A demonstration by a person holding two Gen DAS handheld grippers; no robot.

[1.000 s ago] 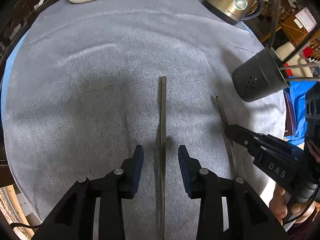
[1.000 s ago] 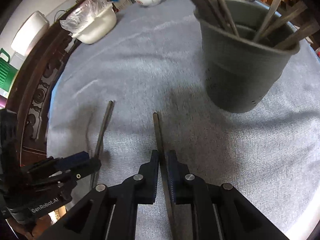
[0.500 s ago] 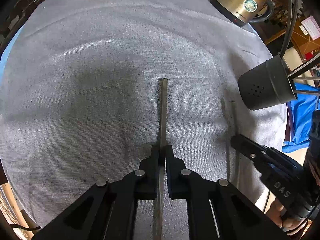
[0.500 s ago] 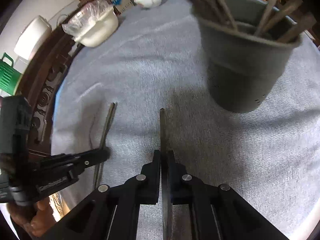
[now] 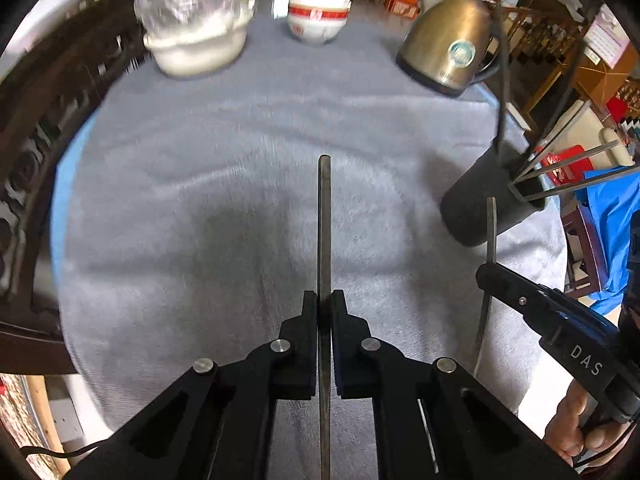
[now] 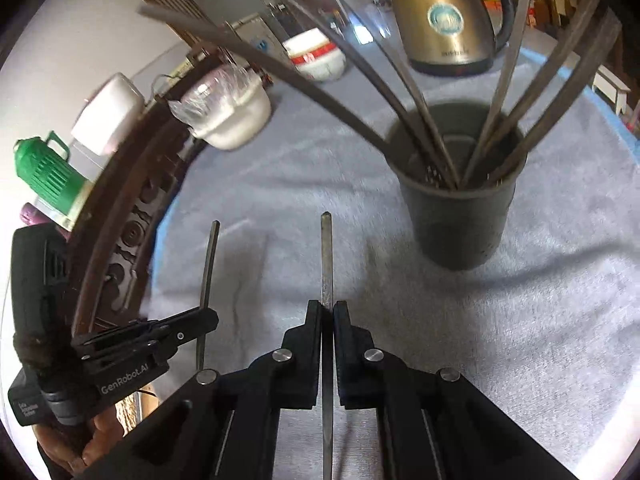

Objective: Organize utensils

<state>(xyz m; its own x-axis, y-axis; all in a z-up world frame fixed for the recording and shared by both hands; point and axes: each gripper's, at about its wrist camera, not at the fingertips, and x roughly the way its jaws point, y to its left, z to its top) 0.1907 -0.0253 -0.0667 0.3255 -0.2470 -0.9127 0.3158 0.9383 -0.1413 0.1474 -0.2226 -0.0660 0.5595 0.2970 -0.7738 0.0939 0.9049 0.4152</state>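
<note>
We hold one chopstick in each tool: the left tool (image 5: 324, 304) clamps the left chopstick (image 5: 324, 220), the right tool (image 6: 327, 312) the right chopstick (image 6: 327, 256), both pointing forward. The holder (image 6: 460, 216) stands ahead-right, nearer our right hand.

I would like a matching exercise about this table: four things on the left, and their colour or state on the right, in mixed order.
Things:
1. kettle
2. utensil holder
3. bowl
4. left tongs

States:
A. white with a red band
B. shut on a chopstick
C. brass-coloured metal
D. dark grey, with chopsticks standing in it

Pairs: 1-C, 2-D, 3-A, 4-B
</note>
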